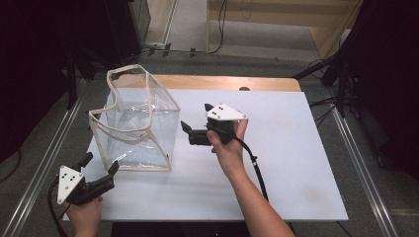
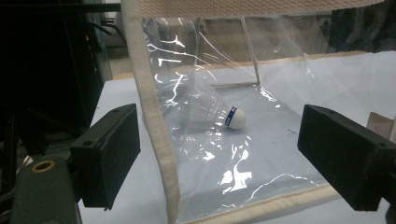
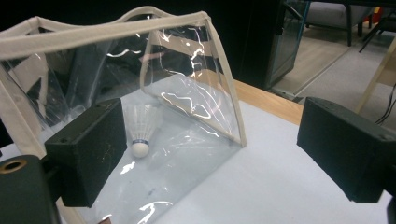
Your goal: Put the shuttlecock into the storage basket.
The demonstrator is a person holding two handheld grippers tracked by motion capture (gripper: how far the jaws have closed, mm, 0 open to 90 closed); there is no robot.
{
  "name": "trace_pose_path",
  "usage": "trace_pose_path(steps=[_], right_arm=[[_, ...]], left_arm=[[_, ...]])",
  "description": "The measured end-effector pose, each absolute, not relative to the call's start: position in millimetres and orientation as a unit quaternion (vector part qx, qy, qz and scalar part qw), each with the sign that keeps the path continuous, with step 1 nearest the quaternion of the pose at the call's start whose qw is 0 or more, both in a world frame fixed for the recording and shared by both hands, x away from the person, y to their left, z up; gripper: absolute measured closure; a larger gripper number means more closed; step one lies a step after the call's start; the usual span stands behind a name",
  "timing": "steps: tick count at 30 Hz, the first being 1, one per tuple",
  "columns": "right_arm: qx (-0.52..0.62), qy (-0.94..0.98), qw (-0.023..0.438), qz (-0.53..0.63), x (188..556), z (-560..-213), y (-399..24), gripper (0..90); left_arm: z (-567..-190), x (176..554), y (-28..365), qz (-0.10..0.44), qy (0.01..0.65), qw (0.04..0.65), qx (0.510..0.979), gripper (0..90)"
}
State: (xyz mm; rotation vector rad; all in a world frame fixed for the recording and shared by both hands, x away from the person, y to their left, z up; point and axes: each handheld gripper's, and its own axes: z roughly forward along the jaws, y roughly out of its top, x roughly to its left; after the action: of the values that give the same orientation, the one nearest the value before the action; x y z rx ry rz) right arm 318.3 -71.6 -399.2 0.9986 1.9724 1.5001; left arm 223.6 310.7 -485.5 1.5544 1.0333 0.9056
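A clear plastic box-shaped bag with cream fabric edging (image 1: 136, 121) stands upright on the white-topped table (image 1: 286, 163), toward its left half. Inside, on the bag's floor, lies a white feathered shuttlecock with a blue band (image 2: 219, 112), tipped on its side. The left claw (image 1: 101, 168) sits just beside the bag's near bottom corner, spread wide with nothing between its pads. The right claw (image 1: 190, 126) hovers close to the bag's right wall, also wide open and empty.
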Motion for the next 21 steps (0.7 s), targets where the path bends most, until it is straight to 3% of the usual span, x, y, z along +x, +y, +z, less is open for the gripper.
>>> trace_pose_path(steps=[21], right_arm=[[0.388, 0.708, 0.231, 0.544, 306, -429, -100, 6.8]], left_arm=[[-486, 223, 310, 0.376, 0.429, 0.508, 0.646, 13.7]])
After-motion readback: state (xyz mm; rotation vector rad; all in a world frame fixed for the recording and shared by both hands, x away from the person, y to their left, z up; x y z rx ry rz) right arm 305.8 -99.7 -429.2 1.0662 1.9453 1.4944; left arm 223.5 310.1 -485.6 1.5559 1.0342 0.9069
